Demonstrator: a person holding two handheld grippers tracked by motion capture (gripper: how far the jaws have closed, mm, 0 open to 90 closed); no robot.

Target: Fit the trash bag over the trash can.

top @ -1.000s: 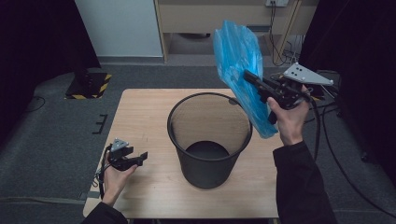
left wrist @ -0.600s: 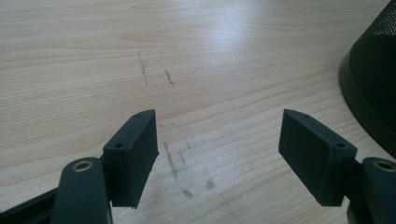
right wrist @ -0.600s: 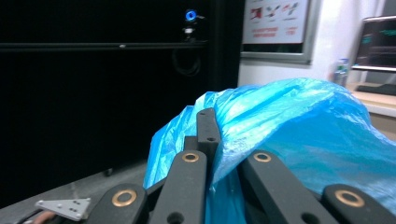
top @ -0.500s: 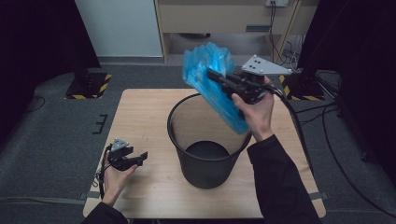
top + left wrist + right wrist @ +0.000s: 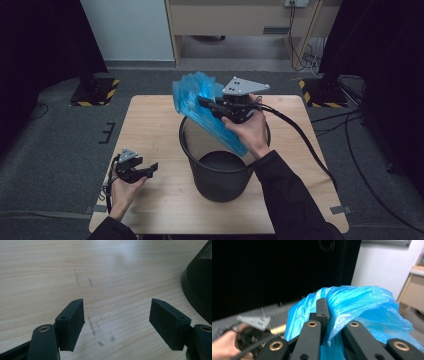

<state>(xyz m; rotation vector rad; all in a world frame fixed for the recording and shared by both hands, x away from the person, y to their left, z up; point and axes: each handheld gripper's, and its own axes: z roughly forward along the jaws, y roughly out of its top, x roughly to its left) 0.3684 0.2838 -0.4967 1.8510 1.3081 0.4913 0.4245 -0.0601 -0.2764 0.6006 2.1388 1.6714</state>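
The right claw [image 5: 202, 101] pinches the blue bag [image 5: 200, 107], hanging slantwise into the bin [image 5: 220, 175].

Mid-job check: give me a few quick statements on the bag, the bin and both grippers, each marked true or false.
1. The right gripper is clamped on the blue plastic bag. True.
2. The bag already lines the black mesh bin. False: it hangs above the bin's rim, its lower end dipping inside.
3. The left gripper stands open over bare table. True.
4. The left gripper grips the bin's rim. False: it sits apart, beside the bin.
5. The bin lies tipped over. False: it stands upright.
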